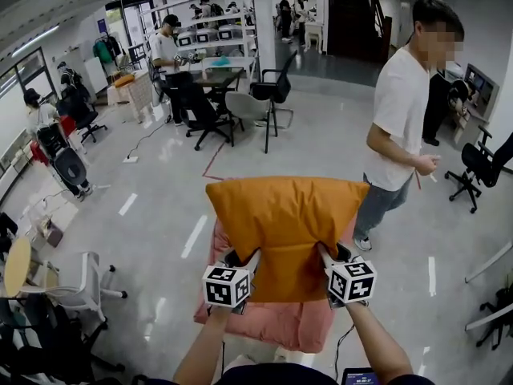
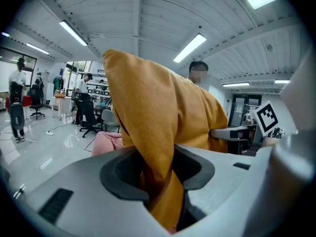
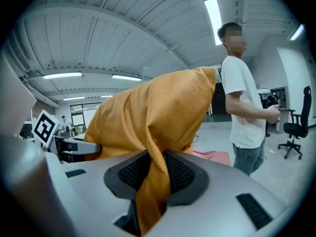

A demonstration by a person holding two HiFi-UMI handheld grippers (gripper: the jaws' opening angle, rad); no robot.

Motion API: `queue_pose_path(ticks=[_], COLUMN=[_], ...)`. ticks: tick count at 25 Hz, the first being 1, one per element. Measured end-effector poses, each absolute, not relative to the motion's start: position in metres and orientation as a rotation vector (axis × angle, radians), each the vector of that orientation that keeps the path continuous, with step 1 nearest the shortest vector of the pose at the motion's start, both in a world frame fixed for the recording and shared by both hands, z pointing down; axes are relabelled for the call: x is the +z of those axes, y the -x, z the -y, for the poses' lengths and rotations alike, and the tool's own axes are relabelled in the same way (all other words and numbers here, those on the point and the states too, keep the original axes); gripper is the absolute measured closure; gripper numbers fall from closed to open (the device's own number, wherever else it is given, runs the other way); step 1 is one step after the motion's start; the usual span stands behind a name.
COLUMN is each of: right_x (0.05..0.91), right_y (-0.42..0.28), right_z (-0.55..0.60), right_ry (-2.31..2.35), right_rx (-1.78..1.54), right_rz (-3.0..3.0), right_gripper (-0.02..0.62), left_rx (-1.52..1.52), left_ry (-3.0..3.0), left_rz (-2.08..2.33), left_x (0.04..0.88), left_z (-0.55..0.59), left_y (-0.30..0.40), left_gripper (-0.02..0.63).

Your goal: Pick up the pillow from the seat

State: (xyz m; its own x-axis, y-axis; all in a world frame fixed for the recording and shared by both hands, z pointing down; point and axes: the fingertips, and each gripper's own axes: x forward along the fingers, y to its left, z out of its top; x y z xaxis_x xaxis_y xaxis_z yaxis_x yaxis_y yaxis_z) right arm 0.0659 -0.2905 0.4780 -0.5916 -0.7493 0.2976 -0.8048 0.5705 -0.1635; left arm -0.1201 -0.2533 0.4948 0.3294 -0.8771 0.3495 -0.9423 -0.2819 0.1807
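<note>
Both left hand-held gripper [image 1: 241,257] and right hand-held gripper [image 1: 328,255] clench pillow [image 1: 282,219] corners at 7 and 5 o'clock; raise evenly off seat [image 1: 272,326].

The room is bright, lit from above by long ceiling lights [image 2: 190,47], and the shiny floor [image 1: 144,215] throws back white streaks of glare. Both gripper views bend a lot at the edges and go black in the round corners, and whatever sits closest to the camera looks soft and blurry. The pillow [image 3: 158,117] is evenly lit, with dark shadows only in its folds, and the far-off parts of the room seem a bit fuzzy, maybe from the wide lens.
</note>
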Motion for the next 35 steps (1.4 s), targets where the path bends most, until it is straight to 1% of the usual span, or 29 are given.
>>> queue_pose_path(ticks=[11,35], right_x=[0.460,0.444], right_y=[-0.041,0.009], right_z=[0.272,0.165], right_ry=[-1.358,-1.530], right_rx=[0.409,0.371], right_rz=[2.605,2.559], right_gripper=[0.486,0.486], left_rx=[0.234,0.214], left_ry=[-2.283,-2.420], left_rz=[1.589,1.463], left_x=[0.477,0.462], left_z=[0.241,0.158], left_y=[0.147,0.199], left_gripper=[0.437,0.436])
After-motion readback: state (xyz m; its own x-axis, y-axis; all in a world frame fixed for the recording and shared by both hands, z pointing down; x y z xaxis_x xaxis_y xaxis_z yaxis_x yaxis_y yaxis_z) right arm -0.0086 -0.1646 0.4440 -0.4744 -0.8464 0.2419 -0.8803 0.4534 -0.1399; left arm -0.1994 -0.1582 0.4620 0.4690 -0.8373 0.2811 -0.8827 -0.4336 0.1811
